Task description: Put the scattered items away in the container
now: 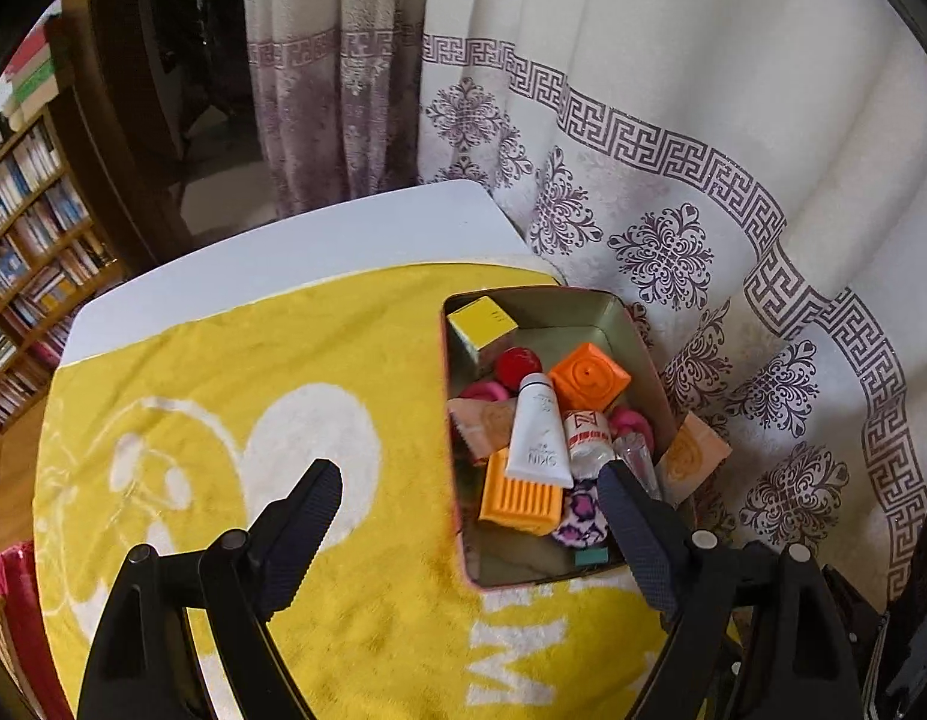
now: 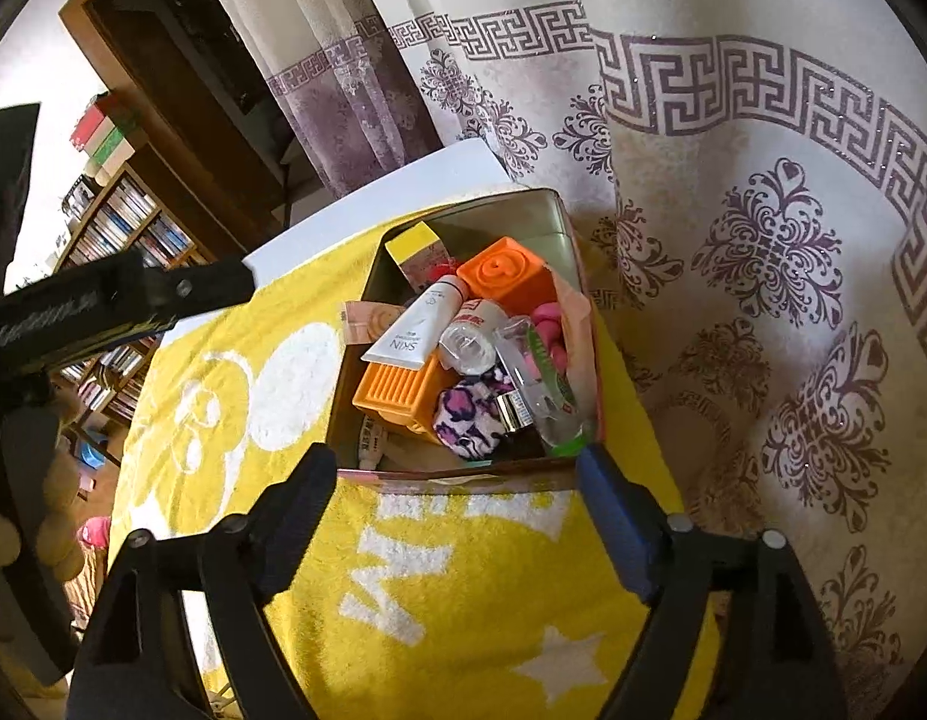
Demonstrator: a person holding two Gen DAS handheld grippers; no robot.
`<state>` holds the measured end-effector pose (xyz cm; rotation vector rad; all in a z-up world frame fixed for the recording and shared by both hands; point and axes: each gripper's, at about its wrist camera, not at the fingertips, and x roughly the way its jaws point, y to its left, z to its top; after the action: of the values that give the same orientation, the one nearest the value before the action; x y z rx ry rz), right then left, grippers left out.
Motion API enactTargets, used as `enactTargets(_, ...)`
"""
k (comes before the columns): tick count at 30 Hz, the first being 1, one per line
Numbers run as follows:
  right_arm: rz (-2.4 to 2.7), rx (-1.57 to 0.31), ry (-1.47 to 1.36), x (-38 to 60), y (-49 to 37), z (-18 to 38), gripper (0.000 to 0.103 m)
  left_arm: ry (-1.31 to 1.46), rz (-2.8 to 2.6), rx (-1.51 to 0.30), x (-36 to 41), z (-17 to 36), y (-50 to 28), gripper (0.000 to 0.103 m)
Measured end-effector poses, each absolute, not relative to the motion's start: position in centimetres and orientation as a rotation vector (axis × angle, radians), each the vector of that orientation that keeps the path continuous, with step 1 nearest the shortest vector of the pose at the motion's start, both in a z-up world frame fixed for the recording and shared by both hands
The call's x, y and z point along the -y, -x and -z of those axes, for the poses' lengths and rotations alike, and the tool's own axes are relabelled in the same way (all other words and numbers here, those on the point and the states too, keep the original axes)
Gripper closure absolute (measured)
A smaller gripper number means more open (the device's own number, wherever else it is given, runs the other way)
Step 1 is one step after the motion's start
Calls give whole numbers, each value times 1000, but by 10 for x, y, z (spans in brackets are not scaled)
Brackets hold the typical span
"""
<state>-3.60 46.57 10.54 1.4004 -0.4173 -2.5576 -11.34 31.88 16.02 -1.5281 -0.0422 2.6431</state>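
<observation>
A metal tin stands on a yellow towel at the table's right side. It is heaped with items: a white tube, an orange cube, an orange comb-like piece, a yellow box, a small bottle and a purple patterned pouch. My left gripper hangs open above the tin's near left edge, with nothing between its fingers. My right gripper is open over the tin's near rim, also holding nothing.
A white patterned curtain hangs right behind the tin. The white table shows past the towel. A bookshelf stands at the left. The other gripper's black body crosses the right wrist view at the left.
</observation>
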Motion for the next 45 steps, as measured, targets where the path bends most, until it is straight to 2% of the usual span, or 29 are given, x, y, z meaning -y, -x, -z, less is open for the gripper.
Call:
enactTargets(1,2562,421,-1389,-465,35,-107,10,1526,-2654,35,-318,-162,111,14)
enactTargets(2,2567,422,-1378,-465,34,-109,2,1515,-2672,20,-317,-166,107,14)
enactTargets(3,2575,420,-1365,-465,32,-111,0,1501,-2690,4,-315,-170,103,14)
enactTargets(14,2679,277,-1257,-453,21,-135,0,1374,-2766,6,-309,-205,79,14)
enactTargets(18,2719,189,-1215,-447,16,-144,0,1331,-2789,-47,-314,-214,72,14)
enactTargets(45,2812,144,-1084,-452,3,-192,0,1176,-2812,-38,-333,-254,51,14)
